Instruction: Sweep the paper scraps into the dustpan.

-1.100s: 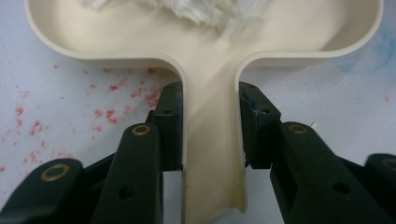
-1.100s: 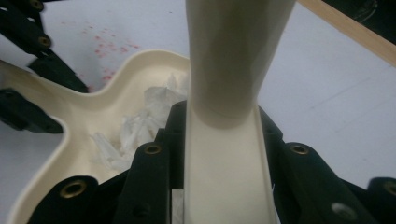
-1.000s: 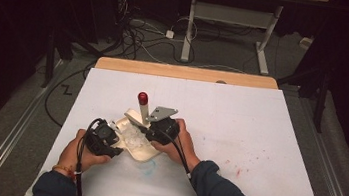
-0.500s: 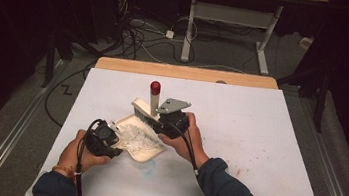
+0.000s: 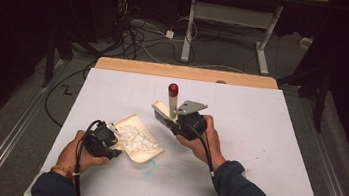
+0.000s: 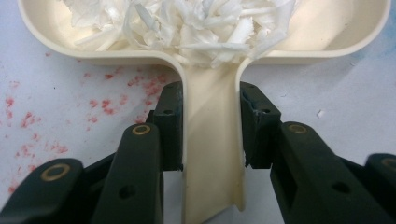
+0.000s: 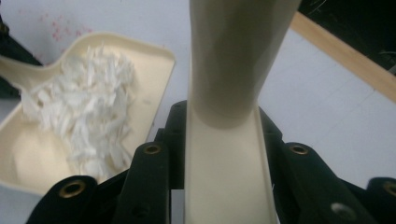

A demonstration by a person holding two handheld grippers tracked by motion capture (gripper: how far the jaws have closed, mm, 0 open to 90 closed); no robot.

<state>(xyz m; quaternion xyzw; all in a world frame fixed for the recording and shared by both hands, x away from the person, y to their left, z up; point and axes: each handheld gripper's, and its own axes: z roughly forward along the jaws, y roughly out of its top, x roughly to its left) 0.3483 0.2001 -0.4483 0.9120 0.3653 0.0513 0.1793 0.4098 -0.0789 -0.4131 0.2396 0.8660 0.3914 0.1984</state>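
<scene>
A cream dustpan lies on the white sheet at the front left, holding a heap of white paper shreds. My left gripper is shut on its handle, a pad on each side; the pan's rim and shreds lie just ahead. To the right of the pan, lifted off the table, is a cream brush whose upright handle ends in a red tip. My right gripper is shut on the brush, beside the dustpan and shreds.
A white sheet covers the table, with a wooden edge at the far side. Red specks stain the sheet near the pan, and a faint blue mark lies at its front. Cables and a white desk frame stand on the floor beyond.
My right gripper has carried the brush up and to the right, away from the dustpan's mouth. The left gripper and the dustpan have stayed put.
</scene>
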